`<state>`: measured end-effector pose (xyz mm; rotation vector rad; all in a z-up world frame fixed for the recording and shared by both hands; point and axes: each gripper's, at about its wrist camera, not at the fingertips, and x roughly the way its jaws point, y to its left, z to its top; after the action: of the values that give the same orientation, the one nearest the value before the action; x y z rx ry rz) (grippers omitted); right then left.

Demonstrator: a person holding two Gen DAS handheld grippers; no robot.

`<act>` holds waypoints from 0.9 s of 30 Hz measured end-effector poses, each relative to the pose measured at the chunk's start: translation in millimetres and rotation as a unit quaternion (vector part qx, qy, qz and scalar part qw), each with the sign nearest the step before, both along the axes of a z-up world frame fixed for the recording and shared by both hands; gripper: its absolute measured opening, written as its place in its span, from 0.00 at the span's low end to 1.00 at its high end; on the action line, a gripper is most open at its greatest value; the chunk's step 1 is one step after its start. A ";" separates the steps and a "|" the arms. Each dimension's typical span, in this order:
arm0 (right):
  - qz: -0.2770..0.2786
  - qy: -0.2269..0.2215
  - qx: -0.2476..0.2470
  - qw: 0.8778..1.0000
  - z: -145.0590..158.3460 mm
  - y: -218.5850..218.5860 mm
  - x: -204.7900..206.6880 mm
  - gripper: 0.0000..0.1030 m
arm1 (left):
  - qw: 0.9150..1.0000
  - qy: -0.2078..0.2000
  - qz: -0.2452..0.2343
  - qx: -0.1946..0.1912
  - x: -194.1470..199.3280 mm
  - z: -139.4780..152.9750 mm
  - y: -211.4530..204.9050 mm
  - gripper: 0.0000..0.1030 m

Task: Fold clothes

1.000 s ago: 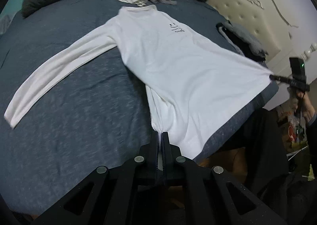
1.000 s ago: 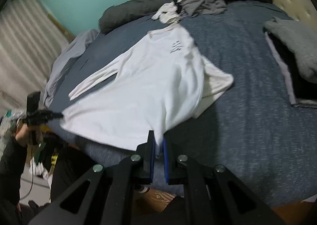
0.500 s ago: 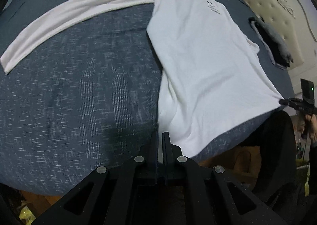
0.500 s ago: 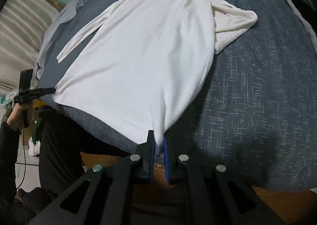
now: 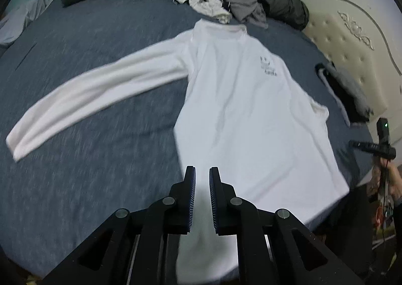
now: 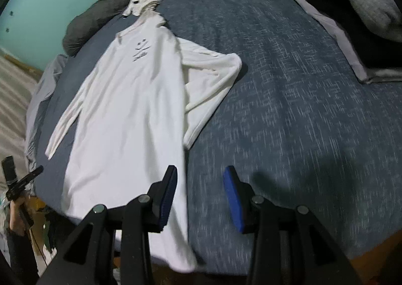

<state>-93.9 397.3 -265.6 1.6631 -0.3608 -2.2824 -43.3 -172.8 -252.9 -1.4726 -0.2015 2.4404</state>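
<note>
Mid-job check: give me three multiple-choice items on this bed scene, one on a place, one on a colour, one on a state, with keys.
1. Where does the small crumpled pile of clothes lie?
A. Beyond the shirt's collar
B. On the outstretched sleeve
C. At the hem

2. What colour is the long-sleeved shirt?
A. Grey
B. White
C. Teal

3. How does the shirt's sleeve on the right gripper's side lie?
A. Stretched straight out
B. Folded back on itself beside the body
C. Hanging off the bed

Key: 1 A, the pile sits just past the collar. 2 B, white against the blue bedspread. 3 B, it doubles back beside the body.
</note>
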 end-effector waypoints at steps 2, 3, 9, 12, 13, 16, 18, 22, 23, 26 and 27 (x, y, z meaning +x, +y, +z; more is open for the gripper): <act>-0.009 -0.008 0.001 1.000 -8.0 -3.3 -13.6 0.38 | 1.000 0.008 0.003 0.006 -15.8 -2.7 10.6 0.12; -0.018 -0.014 -0.003 1.000 -13.1 -4.2 -21.8 0.38 | 1.000 0.011 0.003 0.009 -23.0 -4.7 16.0 0.12; -0.056 -0.037 -0.015 0.998 -35.4 -7.2 -59.9 0.47 | 0.999 0.026 0.011 0.031 -56.1 -23.3 45.7 0.13; -0.061 -0.046 -0.014 0.997 -45.3 -10.9 -75.6 0.47 | 0.998 0.032 0.019 0.045 -67.9 -34.9 53.9 0.15; -0.059 -0.050 -0.012 0.997 -48.9 -13.0 -80.4 0.47 | 0.998 0.035 0.021 0.050 -70.2 -38.1 55.7 0.16; -0.047 -0.051 -0.002 0.998 -58.9 -21.2 -92.3 0.47 | 0.997 0.043 0.031 0.064 -77.0 -49.9 59.6 0.16; -0.034 -0.047 0.009 0.998 -61.9 -26.7 -96.1 0.46 | 0.996 0.047 0.035 0.071 -79.7 -58.6 60.8 0.16; -0.015 -0.031 0.034 0.999 -60.3 -34.9 -100.9 0.16 | 0.995 0.046 0.044 0.075 -82.2 -79.3 58.8 0.16; -0.012 -0.029 0.036 0.999 -58.7 -35.1 -102.1 0.10 | 0.995 0.042 0.047 0.079 -83.6 -84.0 57.0 0.16; -0.002 -0.021 0.041 0.999 -51.0 -35.6 -105.1 0.03 | 0.994 0.041 0.050 0.089 -85.8 -87.2 52.3 0.16; 0.000 -0.014 0.041 0.999 -45.1 -35.1 -105.9 0.02 | 0.994 0.044 0.050 0.090 -85.4 -86.9 51.3 0.16</act>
<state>-199.8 362.1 -310.7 1.7363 -0.2757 -2.3043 -128.7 -121.5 -339.8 -1.3051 -0.4746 2.4832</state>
